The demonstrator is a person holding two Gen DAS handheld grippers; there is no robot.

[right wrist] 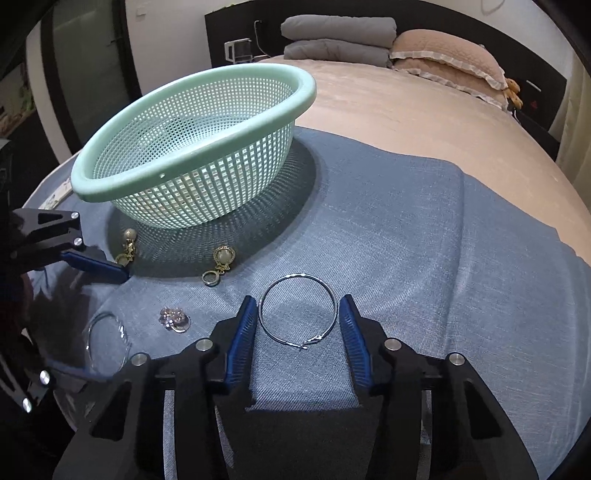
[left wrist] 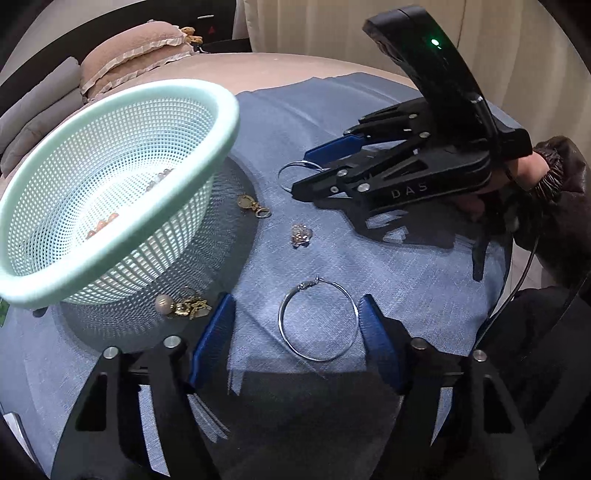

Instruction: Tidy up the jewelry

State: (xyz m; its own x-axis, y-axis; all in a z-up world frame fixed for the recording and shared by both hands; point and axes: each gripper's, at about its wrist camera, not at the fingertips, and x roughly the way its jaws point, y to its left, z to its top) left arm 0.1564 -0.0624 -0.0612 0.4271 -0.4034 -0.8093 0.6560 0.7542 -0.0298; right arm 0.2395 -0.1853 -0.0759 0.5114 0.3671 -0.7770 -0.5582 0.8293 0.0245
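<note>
A mint green mesh basket (left wrist: 221, 99) (right wrist: 192, 110) stands on a blue cloth (left wrist: 369, 266) (right wrist: 406, 240) with some beads inside. My left gripper (left wrist: 295, 317) is open with a silver hoop earring (left wrist: 282, 321) lying between its blue fingers. My right gripper (right wrist: 298, 317) is open with a second silver hoop (right wrist: 334, 295) between its fingers; in the left wrist view that gripper (left wrist: 310, 166) hovers at the hoop (left wrist: 284, 173). A pearl and gold earring (left wrist: 183, 304) (right wrist: 127, 245), a gold drop earring (left wrist: 255, 206) (right wrist: 221, 262) and a small sparkly piece (left wrist: 301, 234) (right wrist: 173, 317) lie on the cloth.
The cloth lies on a beige bed (right wrist: 388, 110). Folded grey blankets (right wrist: 336, 37) and a tan frilled pillow (right wrist: 447, 55) sit at the headboard. A cream curtain (left wrist: 332, 26) hangs behind. The person's dark sleeve (left wrist: 557, 199) is at the right.
</note>
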